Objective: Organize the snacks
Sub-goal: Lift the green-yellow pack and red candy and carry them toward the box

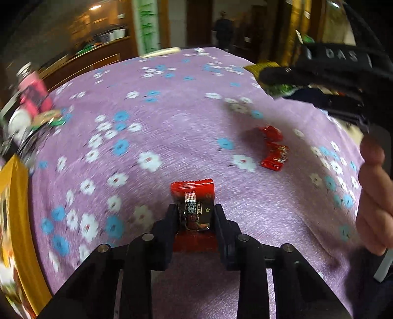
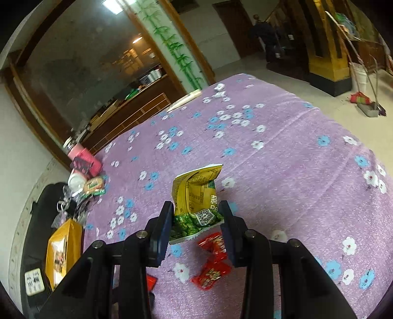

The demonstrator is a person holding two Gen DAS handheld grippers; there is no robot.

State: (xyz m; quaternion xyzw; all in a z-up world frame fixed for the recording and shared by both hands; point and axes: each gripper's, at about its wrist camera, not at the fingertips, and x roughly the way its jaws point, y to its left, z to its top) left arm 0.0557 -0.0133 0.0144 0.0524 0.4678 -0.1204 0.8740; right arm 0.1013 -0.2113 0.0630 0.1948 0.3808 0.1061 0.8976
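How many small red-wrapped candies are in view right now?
3: one red candy clamped in the left gripper, and two red candies lying close together on the purple cloth, below the right gripper. Others may be hidden.

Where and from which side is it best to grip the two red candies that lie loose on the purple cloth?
Take one red candy at a time, probably across its plump middle and from above, since both lie flat on the purple cloth and touch end to end. The crimped ends are thin and would likely slip. Both grippers are already full.

Wooden-framed window [image 2: 81, 81], bamboo-painted pillar [image 2: 176, 46], pale floor [image 2: 282, 78], ceiling light [image 2: 111, 5].
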